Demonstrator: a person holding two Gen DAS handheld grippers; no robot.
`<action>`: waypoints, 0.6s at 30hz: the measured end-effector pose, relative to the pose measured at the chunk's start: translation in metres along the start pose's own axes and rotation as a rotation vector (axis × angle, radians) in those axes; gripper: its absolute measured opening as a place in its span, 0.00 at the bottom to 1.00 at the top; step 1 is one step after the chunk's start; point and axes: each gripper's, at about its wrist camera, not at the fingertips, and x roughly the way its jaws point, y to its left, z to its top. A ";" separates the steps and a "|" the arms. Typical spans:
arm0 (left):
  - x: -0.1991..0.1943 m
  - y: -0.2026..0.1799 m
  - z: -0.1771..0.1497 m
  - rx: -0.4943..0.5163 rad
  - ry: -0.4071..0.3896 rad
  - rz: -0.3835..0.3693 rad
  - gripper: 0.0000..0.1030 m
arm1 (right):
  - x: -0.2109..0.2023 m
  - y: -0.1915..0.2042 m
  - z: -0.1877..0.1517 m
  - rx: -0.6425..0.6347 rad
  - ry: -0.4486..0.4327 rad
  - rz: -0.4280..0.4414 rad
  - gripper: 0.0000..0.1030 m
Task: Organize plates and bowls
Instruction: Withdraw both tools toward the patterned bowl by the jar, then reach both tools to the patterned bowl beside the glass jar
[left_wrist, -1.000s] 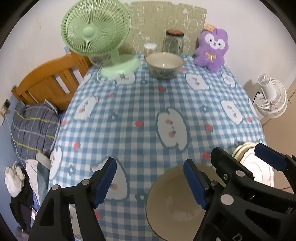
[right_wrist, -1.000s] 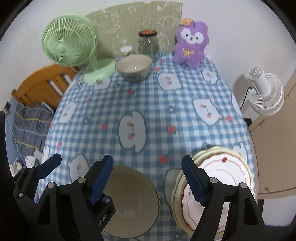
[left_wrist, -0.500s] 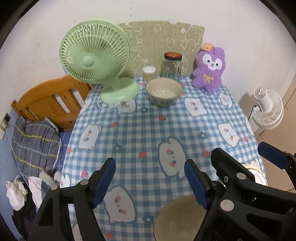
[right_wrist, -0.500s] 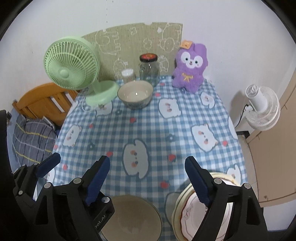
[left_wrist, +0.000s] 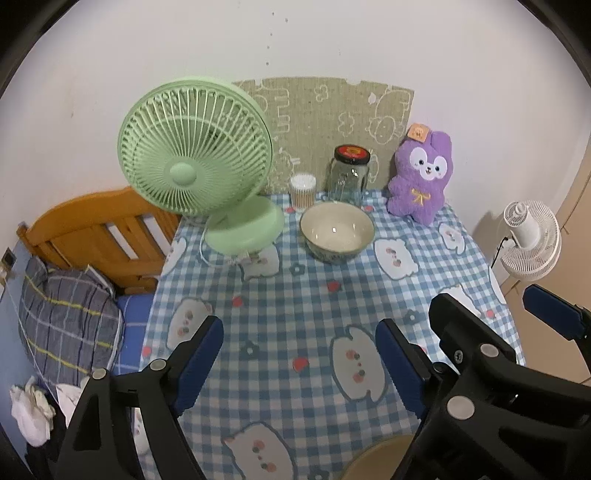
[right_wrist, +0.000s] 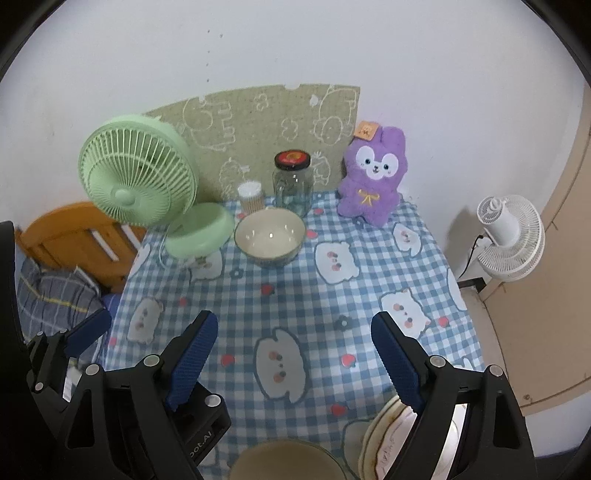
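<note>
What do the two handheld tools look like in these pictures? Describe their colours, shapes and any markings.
Both tools match: the left tool and the right tool each have two angular black plastic fingers with triangular cut-outs and silver rivets. The fingertips carry dark blue ribbed pads. White lettering shows on the left tool's black body, partly hidden. No cables, sleeves or hands are visible.

Home bedroom: wooden bed frame (left_wrist: 99, 236), pillow (left_wrist: 66, 328), plush rabbit (left_wrist: 421, 177).

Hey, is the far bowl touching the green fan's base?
Apart. The left wrist view shows a strip of checked tablecloth between the far bowl and the green fan's base.
</note>
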 end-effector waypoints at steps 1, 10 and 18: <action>0.000 0.001 0.002 0.002 -0.002 -0.003 0.85 | 0.001 0.001 0.003 0.005 -0.002 -0.003 0.85; 0.011 0.003 0.027 0.033 -0.038 -0.003 0.90 | 0.013 0.005 0.027 0.008 -0.034 -0.019 0.85; 0.033 -0.007 0.040 0.013 -0.042 0.002 0.90 | 0.040 -0.006 0.042 -0.018 -0.032 -0.011 0.85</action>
